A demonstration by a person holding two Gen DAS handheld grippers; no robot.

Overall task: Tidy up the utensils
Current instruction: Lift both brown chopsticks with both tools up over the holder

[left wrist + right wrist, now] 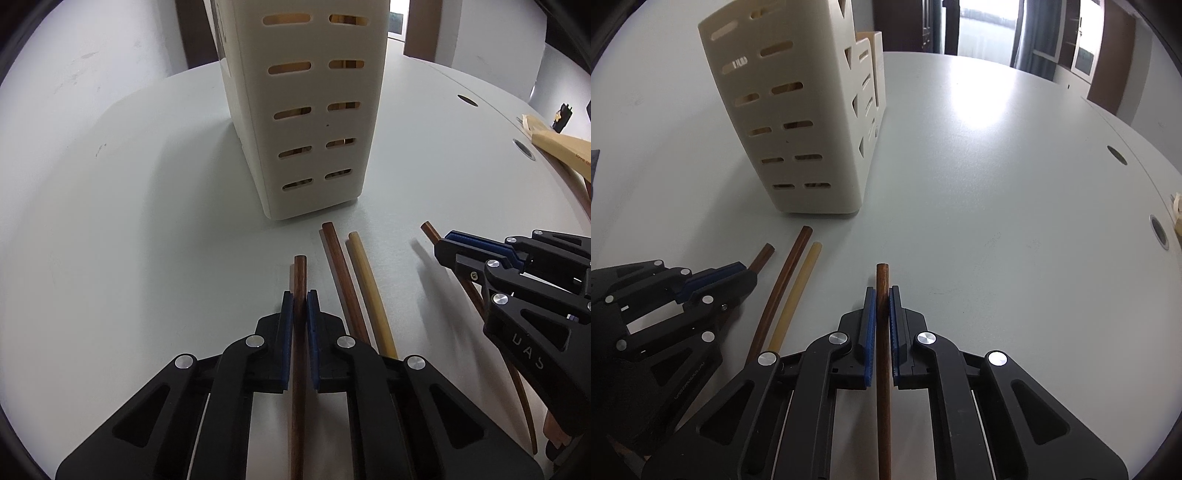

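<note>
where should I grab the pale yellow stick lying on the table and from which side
Grip the yellow stick near its free end facing the caddy, coming from above with fingers straddling it. A brown stick lies close along one side, leaving little finger room there.

Left gripper [300, 295]: the dark brown stick [298, 369] it clamps runs off the near edge, its other end unseen.

Right gripper [882, 291]: its brown stick [883, 369] likewise cut by the near edge.

Two loose sticks, brown [341, 280] and pale yellow [369, 288], vanish under the left gripper's linkage.

Cream slotted holder [306, 122]: top cropped; contents only glimpsed through slots, unidentifiable.

Tan paper item [561, 147] at far right, cut off; its print too small to read.
</note>
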